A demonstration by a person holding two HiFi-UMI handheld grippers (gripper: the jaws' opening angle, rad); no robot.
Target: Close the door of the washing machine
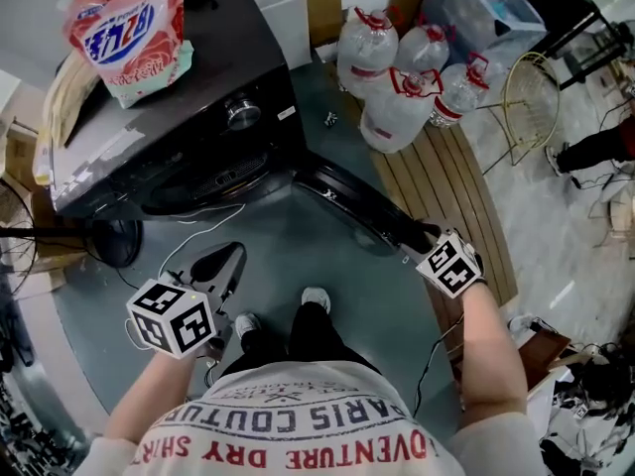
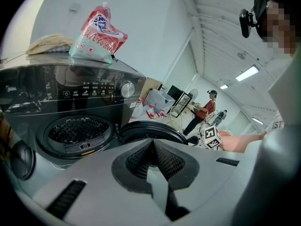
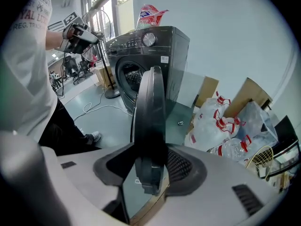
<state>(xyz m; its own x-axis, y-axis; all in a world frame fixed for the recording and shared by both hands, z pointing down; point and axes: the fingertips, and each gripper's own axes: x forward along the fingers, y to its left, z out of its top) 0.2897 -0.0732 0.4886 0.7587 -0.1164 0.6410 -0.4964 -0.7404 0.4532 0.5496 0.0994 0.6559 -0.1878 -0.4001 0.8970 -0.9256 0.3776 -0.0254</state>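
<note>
The dark front-loading washing machine [image 1: 198, 117] stands at the upper left, and its round door [image 1: 357, 211] swings wide open toward me. In the right gripper view the door [image 3: 149, 117] runs edge-on between the jaws of my right gripper [image 3: 150, 173], whose pads sit against its rim. From the head view that right gripper [image 1: 422, 238] is at the door's outer end. My left gripper [image 1: 226, 261] hangs above the floor in front of the machine, shut and holding nothing. The left gripper [image 2: 150, 147] faces the open drum [image 2: 80, 133] and the door [image 2: 150, 128].
A pink detergent bag [image 1: 129, 33] lies on top of the machine. Large water bottles [image 1: 402, 77] and a wooden slatted board [image 1: 456, 186] sit to the door's right, with a wire chair [image 1: 531, 102] beyond. Cables [image 1: 198, 226] trail across the floor. A person [image 2: 202, 112] stands far off.
</note>
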